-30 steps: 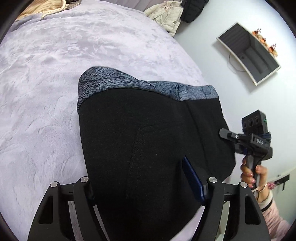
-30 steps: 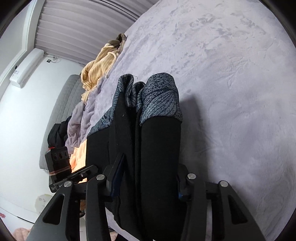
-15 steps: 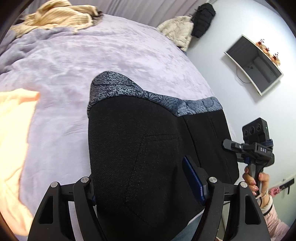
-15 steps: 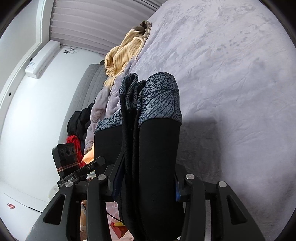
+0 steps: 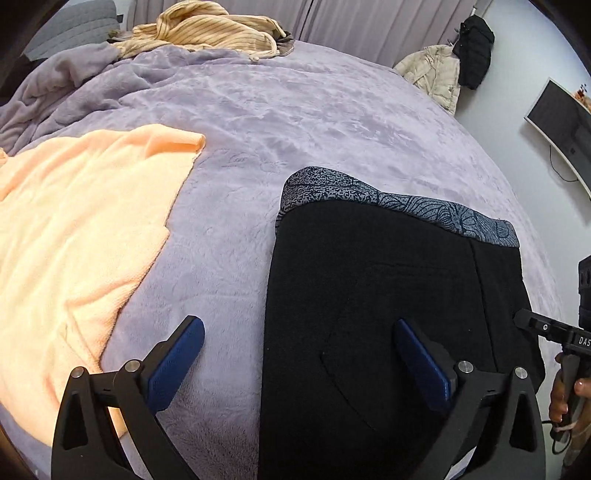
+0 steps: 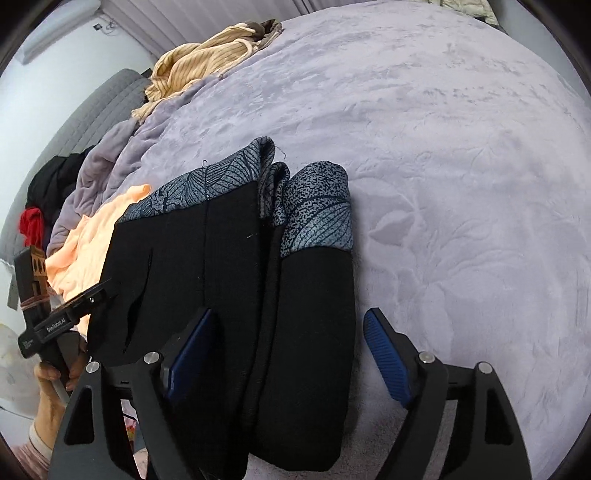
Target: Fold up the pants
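The pants [image 5: 388, 314] lie on the lilac bed [image 5: 295, 122], near its front edge, as a compact black packet with the patterned grey waistband [image 5: 406, 206] at the far end. In the right wrist view the packet [image 6: 229, 295] shows several stacked layers along its right side, so the folding looks essentially complete.

The left tongs [image 5: 295, 354] stand wide open, holding nothing: one blue pad [image 5: 177, 362] hovers over bare bedcover, the other over the black cloth near the packet's left edge. The right tongs [image 6: 291, 350] are likewise spread wide, straddling the thick folded edge with no grip on it; whether the pads touch the fabric cannot be told.

Judging by this, the pants are folded and set down, and little remains beyond perhaps smoothing the top or squaring the edges. A peach garment [image 5: 74, 236] lies spread to the left, apart from the pants, and a striped tan garment [image 5: 214, 29] sits at the far side of the bed.
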A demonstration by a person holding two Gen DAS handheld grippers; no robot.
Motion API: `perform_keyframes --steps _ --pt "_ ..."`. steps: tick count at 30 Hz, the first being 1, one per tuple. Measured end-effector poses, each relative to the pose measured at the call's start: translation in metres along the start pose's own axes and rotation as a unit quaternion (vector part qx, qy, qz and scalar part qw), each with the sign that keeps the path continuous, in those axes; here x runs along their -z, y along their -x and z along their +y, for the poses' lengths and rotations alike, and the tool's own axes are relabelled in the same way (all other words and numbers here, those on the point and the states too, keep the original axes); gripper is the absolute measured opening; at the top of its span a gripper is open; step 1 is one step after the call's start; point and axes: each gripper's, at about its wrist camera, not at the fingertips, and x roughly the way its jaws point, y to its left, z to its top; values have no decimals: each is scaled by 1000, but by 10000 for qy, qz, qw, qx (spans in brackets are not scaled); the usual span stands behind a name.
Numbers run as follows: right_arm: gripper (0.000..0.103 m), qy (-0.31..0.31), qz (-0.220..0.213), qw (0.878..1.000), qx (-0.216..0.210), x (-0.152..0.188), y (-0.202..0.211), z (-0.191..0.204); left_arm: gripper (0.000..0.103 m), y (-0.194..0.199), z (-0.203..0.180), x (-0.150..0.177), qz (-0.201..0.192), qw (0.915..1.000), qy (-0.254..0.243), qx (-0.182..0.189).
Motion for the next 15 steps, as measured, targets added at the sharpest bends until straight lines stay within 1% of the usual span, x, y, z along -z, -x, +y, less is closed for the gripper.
perform_keyframes --steps 1,2,4,7,9,12,14,15 --pt "84 0 -51 10000 70 5 8 -6 103 12 -2 5 -80 9998 -131 -152" --pt "85 44 -130 9997 203 8 16 -4 103 18 -7 8 -165 9988 -301 -344" --pt "85 109 -227 9991 340 19 31 -4 103 33 -16 14 -347 9951 -629 -683" --pt "85 -7 -346 9985 432 28 50 -5 103 52 -25 20 -529 9906 -843 -938" --pt "85 -202 -390 9982 406 32 60 -7 103 62 -26 22 -656 9894 -834 -987" --pt "88 -384 -504 9973 369 39 72 -2 103 80 -37 26 -835 9894 -775 -896" --pt "103 -367 -560 9970 390 42 79 6 103 89 -44 30 -903 9894 -742 -862" --pt "103 -317 -608 9967 444 44 82 11 103 90 -47 31 -908 9896 -722 -848"
